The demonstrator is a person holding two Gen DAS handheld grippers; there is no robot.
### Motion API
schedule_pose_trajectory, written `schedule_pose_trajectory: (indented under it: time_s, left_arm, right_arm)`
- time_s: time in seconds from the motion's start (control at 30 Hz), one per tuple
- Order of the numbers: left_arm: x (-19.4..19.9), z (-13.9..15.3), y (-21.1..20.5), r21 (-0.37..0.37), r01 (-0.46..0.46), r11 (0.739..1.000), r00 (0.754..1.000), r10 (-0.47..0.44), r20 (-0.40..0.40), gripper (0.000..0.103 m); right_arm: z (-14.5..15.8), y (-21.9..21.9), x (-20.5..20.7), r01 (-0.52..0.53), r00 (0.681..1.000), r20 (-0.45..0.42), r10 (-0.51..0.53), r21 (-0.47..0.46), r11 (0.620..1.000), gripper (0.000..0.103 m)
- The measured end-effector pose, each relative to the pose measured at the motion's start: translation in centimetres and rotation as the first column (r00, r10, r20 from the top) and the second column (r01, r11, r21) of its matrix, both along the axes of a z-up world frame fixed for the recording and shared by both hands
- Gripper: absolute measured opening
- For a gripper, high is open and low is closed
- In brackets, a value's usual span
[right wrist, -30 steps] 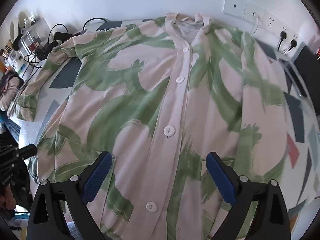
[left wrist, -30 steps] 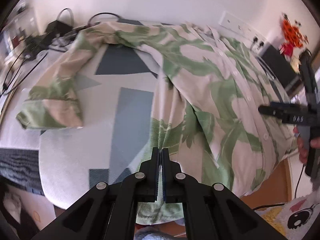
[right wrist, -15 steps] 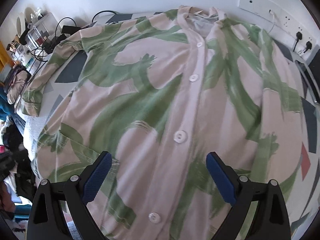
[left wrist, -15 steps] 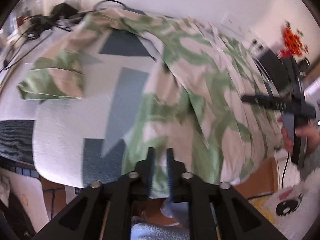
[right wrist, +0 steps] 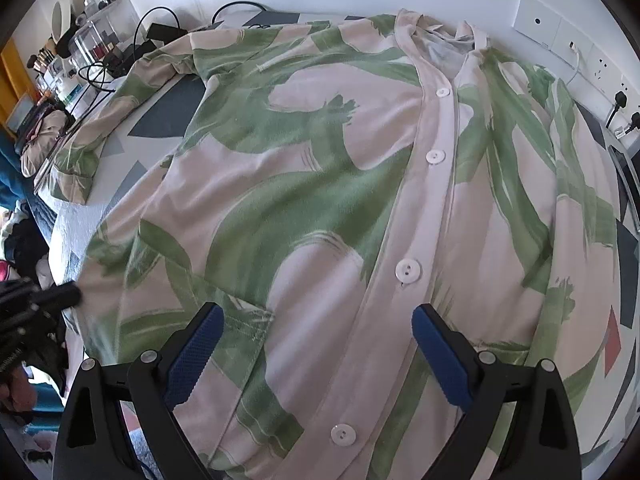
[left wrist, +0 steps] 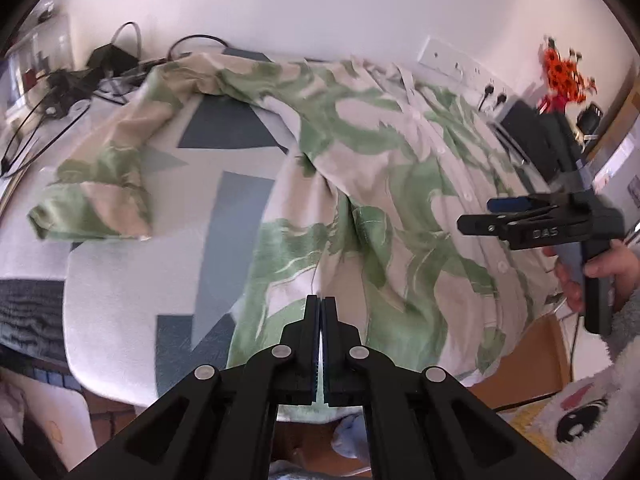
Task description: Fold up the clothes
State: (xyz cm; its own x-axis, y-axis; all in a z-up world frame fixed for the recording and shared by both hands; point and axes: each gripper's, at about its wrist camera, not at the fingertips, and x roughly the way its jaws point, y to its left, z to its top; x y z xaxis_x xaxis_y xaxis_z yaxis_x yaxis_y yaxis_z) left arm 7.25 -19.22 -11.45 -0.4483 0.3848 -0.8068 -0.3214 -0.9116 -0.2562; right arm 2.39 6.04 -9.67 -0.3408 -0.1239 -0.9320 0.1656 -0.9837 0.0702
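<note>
A cream shirt with green brush strokes point(right wrist: 304, 208) lies buttoned and face up on a patterned cover point(left wrist: 132, 288). Its sleeve point(left wrist: 100, 196) stretches out to the left. My left gripper point(left wrist: 321, 304) sits at the shirt's near side edge, its jaws closing to a sliver on the fabric; folds run up from its tips. It shows blurred in the right wrist view as the left gripper point(right wrist: 44, 300) at the shirt's left hem. My right gripper point(right wrist: 316, 344) hovers open over the lower front beside the button strip point(right wrist: 408, 272), nothing between its blue pads point(right wrist: 196, 340). A hand holds this right gripper point(left wrist: 476, 214).
Cables and chargers point(left wrist: 80, 76) lie at the back left of the cover. A clear organiser with bottles point(right wrist: 92, 40) stands beyond them. Wall sockets point(right wrist: 568, 40) run along the back right, with a black box point(left wrist: 528, 136) below. The cover's near edge point(left wrist: 104, 384) drops off.
My left jaws parted slightly half a second ago and have shut again at the shirt's edge. The right gripper has come lower and closer over the shirt's front.
</note>
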Motion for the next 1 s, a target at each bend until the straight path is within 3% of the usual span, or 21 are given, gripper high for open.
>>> schedule_pose_trajectory:
  time_s: [0.2,0.37,0.5,0.63,0.73,0.77,0.83,0.87,1.0]
  left_arm:
    - [1.2,0.5,-2.5,0.077,-0.074,0.994,0.997,0.074,0.008,0.000]
    - [1.4,0.6,-2.7,0.100,-0.083,0.991,0.996,0.085,-0.007,0.000]
    - [1.4,0.8,-3.0,0.131,-0.111,0.985,0.993,0.114,-0.015,0.000]
    - [1.6,0.6,-3.6,0.152,-0.143,0.978,0.989,0.146,-0.010,0.000]
    - [1.9,0.6,-4.0,0.160,-0.152,0.975,0.988,0.155,-0.008,0.000]
    - [1.9,0.7,-4.0,0.161,-0.152,0.975,0.988,0.156,-0.010,0.000]
    - [1.9,0.8,-4.2,0.162,-0.154,0.975,0.987,0.158,-0.013,0.000]
    - [1.8,0.9,-4.4,0.164,-0.157,0.974,0.987,0.161,-0.013,0.000]
    - [1.7,1.0,-5.7,0.193,-0.198,0.961,0.980,0.201,0.002,0.000]
  right_arm:
    - [1.6,-1.1,-2.5,-0.032,0.999,-0.024,0.031,-0.054,0.998,0.095]
    - [4.6,-5.7,-8.3,-0.111,0.988,-0.113,0.104,-0.059,0.992,0.091]
    - [4.3,-12.6,-13.9,-0.231,0.963,-0.131,0.234,0.042,0.972,0.087]
    - [0.5,-18.4,-18.6,-0.307,0.948,-0.040,0.316,0.155,0.939,0.077]
    - [-2.4,-19.6,-21.1,-0.276,0.961,0.046,0.272,0.196,0.941,0.055]
    - [-2.6,-19.3,-21.4,-0.257,0.966,0.043,0.254,0.174,0.950,0.052]
    - [-2.0,-18.7,-22.3,-0.219,0.976,0.030,0.217,0.160,0.963,0.011]
    - [-1.6,-18.2,-22.5,-0.210,0.978,0.027,0.208,0.136,0.968,0.005]
    - [2.6,-13.5,-23.0,-0.145,0.987,-0.086,0.137,-0.095,0.985,0.004]
